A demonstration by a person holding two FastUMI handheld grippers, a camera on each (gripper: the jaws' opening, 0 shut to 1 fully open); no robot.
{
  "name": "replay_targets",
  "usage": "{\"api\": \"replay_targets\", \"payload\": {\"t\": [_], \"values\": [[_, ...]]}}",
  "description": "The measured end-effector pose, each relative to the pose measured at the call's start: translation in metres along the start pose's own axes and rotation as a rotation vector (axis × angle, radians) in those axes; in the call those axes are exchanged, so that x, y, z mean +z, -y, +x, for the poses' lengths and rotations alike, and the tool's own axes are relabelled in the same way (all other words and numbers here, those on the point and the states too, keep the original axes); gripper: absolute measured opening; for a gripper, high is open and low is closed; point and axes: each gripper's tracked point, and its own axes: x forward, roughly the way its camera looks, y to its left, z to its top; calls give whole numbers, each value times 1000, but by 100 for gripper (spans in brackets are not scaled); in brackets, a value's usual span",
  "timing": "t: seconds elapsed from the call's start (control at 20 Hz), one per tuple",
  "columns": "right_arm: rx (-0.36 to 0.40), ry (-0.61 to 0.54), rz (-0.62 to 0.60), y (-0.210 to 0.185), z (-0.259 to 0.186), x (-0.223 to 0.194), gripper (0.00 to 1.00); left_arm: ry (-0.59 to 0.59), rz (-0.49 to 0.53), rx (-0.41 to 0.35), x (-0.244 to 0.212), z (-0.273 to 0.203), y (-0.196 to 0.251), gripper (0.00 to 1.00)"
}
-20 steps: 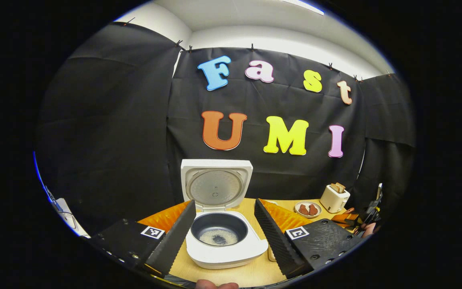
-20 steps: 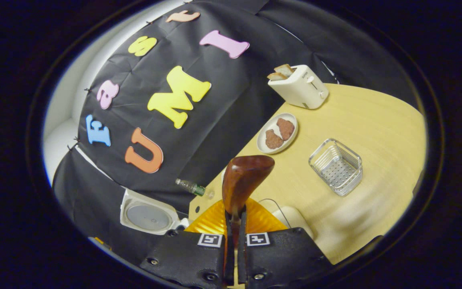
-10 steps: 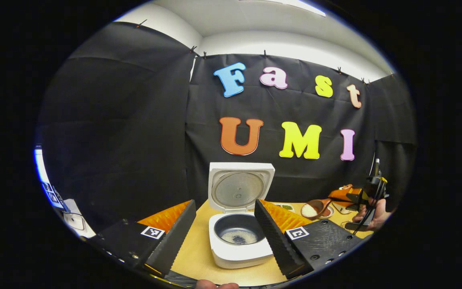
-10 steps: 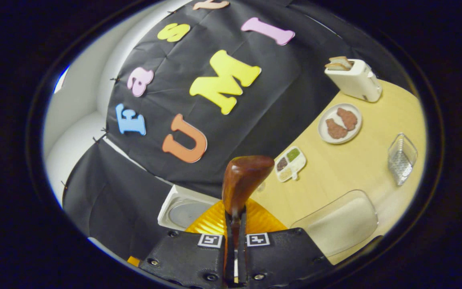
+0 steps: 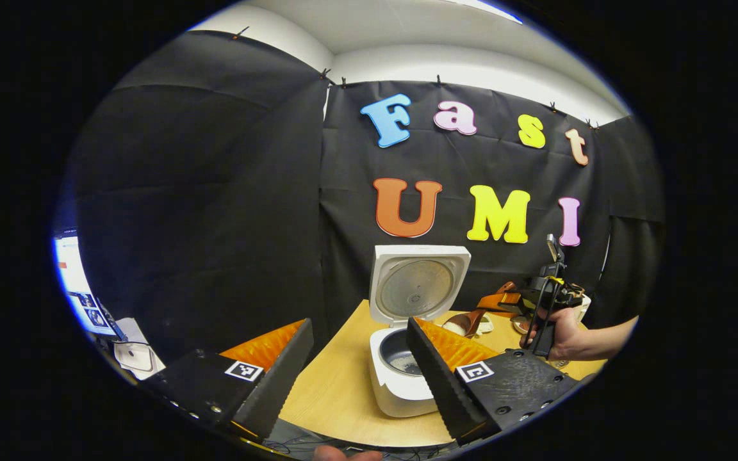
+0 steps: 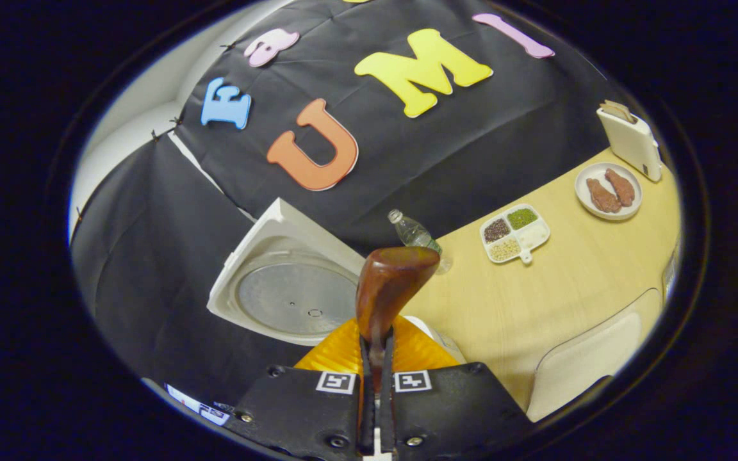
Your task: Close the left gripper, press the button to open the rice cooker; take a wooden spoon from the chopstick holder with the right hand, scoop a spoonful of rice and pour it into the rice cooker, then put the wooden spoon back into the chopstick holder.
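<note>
near the back edge of the wooden table, against the black cloth wall, the rice cooker stands with its lid swung fully upright and its dark pot uncovered. the left gripper hovers in front of it with its fingers spread wide and nothing between them; bare tabletop lies between them and the cooker's left side. to the right, a hand holds the right gripper, whose fingers are clamped on the handle of the wooden spoon. the spoon's bowl carries white rice and sits just right of the cooker's rim. in the right gripper view a divided dish, a plate, a toaster and a water bottle stand along the far table edge, well apart from the cooker.
</note>
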Motion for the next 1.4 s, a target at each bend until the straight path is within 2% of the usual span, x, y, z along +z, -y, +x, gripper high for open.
{"api": "replay_targets", "payload": {"t": [0.2, 0.35, 0.65, 0.85, 1.15, 1.4], "values": [[-47, -29, -173, -7, 16, -9, 8, 4, -4, 17, -5, -2, -14, 94], [-61, -28, -299, -18, 20, -11, 8, 6, -57, -5, -1, -3, -12, 94], [-98, -22, -550, -34, 23, -15, 8, 26, -19, -15, -1, -2, -13, 94], [-94, 14, -687, -53, 19, -13, 9, 33, -22, -29, 1, -5, -9, 94], [-47, 105, -946, -88, 1, -10, 8, 36, -40, -50, 5, -10, -4, 94], [-40, 201, -1077, -103, -14, -1, 9, 50, -23, -47, 7, -13, -1, 94]]}}
